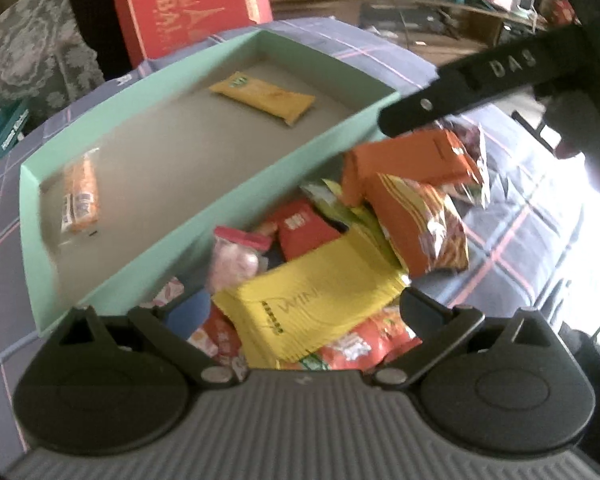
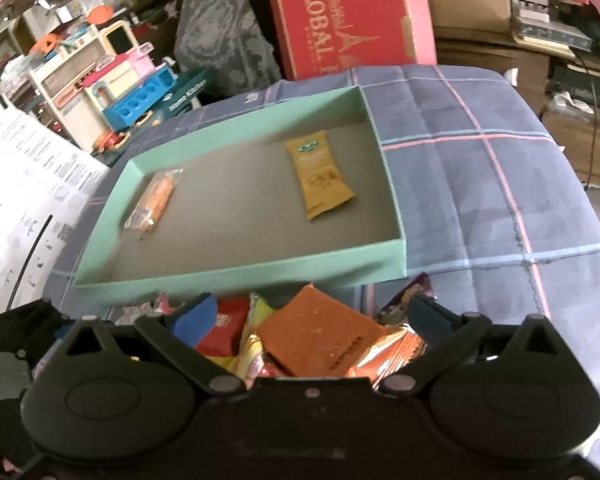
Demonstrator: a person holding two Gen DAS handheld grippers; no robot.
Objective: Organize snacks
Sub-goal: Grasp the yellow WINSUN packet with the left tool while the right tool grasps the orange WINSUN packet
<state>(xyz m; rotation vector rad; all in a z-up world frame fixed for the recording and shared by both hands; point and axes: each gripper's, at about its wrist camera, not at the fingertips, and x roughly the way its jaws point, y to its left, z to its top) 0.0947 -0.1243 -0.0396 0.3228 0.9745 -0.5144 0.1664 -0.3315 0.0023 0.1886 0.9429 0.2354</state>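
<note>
Cloth (image 2: 480, 184), blue with a pink and pale check, covers the surface under everything; whether it is a bed or a bench beneath I cannot tell. On it lies the green tray (image 2: 240, 276), wide and shallow, and it is nearly bare: only a yellow packet (image 2: 320, 174) toward 1 o'clock of its floor and an orange wrapped bar (image 2: 152, 200) toward 9 o'clock, well apart from each other. Just outside the tray's near wall, at 6 o'clock, lies the heap of snacks (image 1: 340, 240) not yet sorted: a large yellow bag (image 1: 312, 308), an orange box (image 1: 408, 160), an orange foil bag (image 1: 420, 228), a red packet (image 1: 304, 228) and a small pink sweet bag (image 1: 236, 260), piled on one another. So I judge the task is only at its start, two pieces placed and most still waiting. The left gripper (image 1: 276, 312) has its fingers spread wide above the yellow bag and holds nothing. The right gripper (image 2: 296, 312) is also spread wide over the orange box, and seems to grasp nothing.
</note>
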